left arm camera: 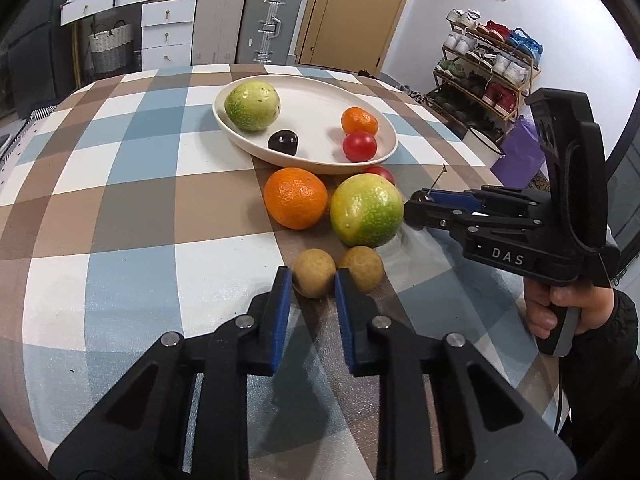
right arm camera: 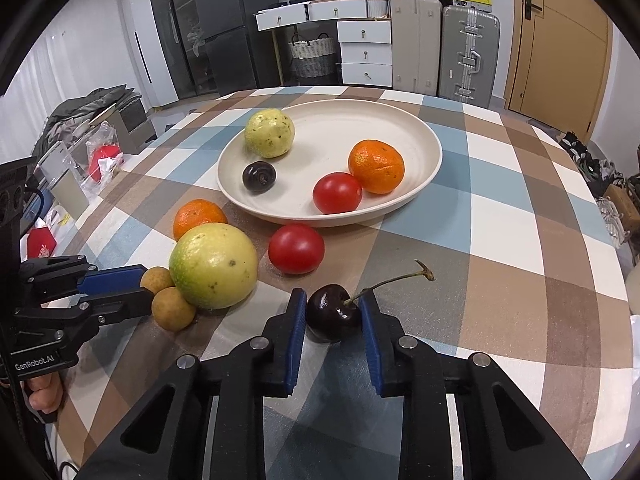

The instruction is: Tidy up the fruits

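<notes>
A white plate holds a green guava, a dark cherry, a small orange and a red tomato. On the cloth in front lie an orange, a big green guava, a tomato and two tan longans. My left gripper is closed around the left longan; the other longan sits just right of it. My right gripper is shut on a dark stemmed cherry resting at table height.
The table has a checked blue, brown and white cloth. Behind it stand drawers, suitcases and a door. A shoe rack is to the right. Bags and boxes lie beyond the table's left edge.
</notes>
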The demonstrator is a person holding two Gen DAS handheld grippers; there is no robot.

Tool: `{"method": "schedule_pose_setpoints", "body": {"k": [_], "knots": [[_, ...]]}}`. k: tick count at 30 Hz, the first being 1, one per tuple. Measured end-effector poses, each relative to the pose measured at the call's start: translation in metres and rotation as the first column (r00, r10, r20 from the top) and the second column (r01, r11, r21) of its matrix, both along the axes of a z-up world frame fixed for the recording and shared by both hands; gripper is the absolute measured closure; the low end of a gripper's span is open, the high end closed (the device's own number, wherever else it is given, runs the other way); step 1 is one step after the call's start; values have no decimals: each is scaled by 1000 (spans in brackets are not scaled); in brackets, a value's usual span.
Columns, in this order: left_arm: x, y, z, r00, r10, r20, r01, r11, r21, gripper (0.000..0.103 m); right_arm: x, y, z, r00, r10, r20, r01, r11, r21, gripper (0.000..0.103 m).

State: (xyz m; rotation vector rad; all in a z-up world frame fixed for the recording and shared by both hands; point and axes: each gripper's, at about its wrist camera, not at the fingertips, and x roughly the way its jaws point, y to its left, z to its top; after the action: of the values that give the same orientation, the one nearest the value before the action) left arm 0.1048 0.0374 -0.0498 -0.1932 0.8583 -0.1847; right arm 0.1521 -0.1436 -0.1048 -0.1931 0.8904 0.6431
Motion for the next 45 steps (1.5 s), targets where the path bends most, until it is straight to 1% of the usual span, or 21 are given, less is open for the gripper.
{"method": "schedule_pose_setpoints", "body": {"k": [7,12,21,25,27,33,34,36,40,45], "knots": [[-3,1,4,999,20,24,-20,1000,-4,84,-5,-3,6,1000,4,15,-4,1000,8,76],[-7,4,9,998,37,52,-38,999,14,84,-10,-9,13,999,2,33,-2,1000,19,76],[-17,6,32,989,73,126,-79,996,39,84,-13,-22,24,998,-8,55,5,999,53,76],[-18,1,44,984,70,162,-82,994,67,84,-14,-26,32,997,-9,76,3,997,82,76],[-17,-1,50,982,69,177,-83,994,70,84,-14,-26,37,996,-4,85,-4,996,93,76],[-4,-7,63,975,64,211,-84,992,89,84,-13,-24,53,993,10,114,-25,992,125,76],[-1,-7,65,975,62,214,-83,992,90,85,-12,-23,55,993,13,116,-28,992,126,76],[5,-9,68,974,55,218,-76,993,89,90,-11,-22,57,992,16,122,-31,991,128,76],[15,-12,70,972,44,231,-66,994,89,91,-6,-19,60,992,20,124,-37,990,136,76],[27,-8,62,978,42,202,-62,993,95,91,4,-15,57,993,23,119,-38,991,125,76]]}}
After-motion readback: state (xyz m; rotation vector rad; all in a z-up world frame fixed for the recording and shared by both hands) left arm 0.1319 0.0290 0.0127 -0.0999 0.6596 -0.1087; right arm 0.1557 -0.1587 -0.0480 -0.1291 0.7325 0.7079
